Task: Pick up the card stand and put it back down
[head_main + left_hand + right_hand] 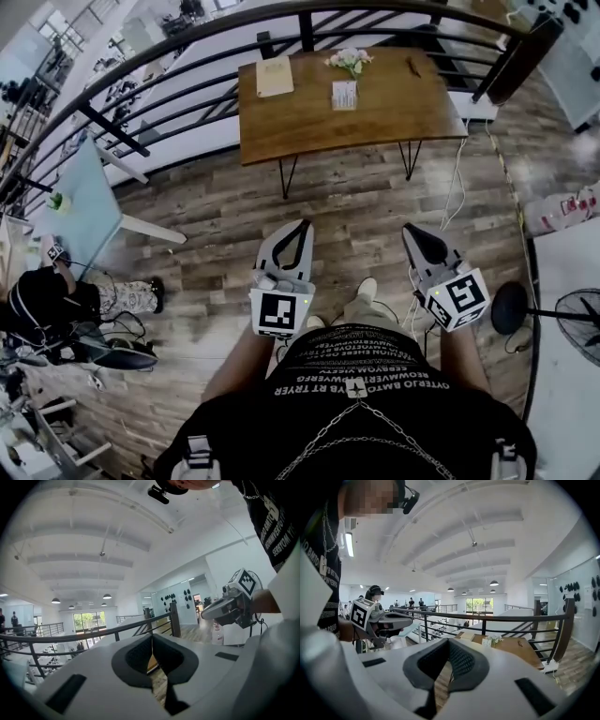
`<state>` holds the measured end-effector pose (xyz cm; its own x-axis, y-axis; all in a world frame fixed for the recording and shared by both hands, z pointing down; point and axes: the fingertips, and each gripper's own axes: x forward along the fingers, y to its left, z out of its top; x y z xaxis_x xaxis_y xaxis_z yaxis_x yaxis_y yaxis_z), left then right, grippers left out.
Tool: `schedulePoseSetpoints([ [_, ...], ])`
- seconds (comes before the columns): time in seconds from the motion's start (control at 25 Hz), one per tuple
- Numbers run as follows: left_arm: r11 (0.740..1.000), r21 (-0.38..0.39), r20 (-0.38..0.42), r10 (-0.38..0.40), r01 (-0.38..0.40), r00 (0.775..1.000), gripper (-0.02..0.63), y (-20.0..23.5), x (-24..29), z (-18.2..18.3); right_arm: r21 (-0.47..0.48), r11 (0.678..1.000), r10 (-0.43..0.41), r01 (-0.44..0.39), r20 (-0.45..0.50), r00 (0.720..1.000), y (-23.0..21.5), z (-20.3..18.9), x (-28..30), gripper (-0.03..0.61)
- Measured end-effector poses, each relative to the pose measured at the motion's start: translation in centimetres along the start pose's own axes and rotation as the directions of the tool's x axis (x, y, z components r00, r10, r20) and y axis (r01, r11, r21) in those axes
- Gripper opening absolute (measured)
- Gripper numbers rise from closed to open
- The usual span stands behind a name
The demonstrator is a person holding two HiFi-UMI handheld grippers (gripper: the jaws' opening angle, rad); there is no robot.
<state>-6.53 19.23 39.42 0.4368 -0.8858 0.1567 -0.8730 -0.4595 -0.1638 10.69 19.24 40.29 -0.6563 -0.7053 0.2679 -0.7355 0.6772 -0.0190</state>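
Head view, A: Where is the card stand (pixel 344 95)?

B: Upright on the wooden table (pixel 309 127), near its middle. It is just this side of the flowers (pixel 350 60) and to the right of the notebook (pixel 274 76). It is straight ahead across the plank floor (pixel 356 202), well apart from both grippers.

A: Nearer hand?

B: The stand sits between the two lines of aim. The left gripper (pixel 305 225) looks marginally closer than the right gripper (pixel 410 231), but that is a judgement. Its broad face seems turned toward the person, so its long axis likely runs left to right across the table.

A: Jaws?

B: Both pairs are fully together with nothing between them, as each gripper view confirms.

A: Pose?

B: Side by side at waist height, pointing forward and slightly down, short of the table.
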Motion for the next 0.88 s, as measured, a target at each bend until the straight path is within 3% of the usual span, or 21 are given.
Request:
schedulePoseSetpoints([
  [0.4, 0.999, 0.001, -0.015, 0.051, -0.051, 0.999, 0.028, 0.1, 6.9, 2.3, -0.059, 0.992, 0.116, -0.114, 0.033, 0.993, -5.7, 2.3, 2.6, 0.014],
  [0.88, 0.993, -0.004, 0.015, 0.116, -0.116, 0.993, 0.028, -2.2, 13.6, 5.8, -0.080, 0.989, 0.127, -0.122, 0.060, 0.990, -14.7, 3.2, 2.9, 0.014],
])
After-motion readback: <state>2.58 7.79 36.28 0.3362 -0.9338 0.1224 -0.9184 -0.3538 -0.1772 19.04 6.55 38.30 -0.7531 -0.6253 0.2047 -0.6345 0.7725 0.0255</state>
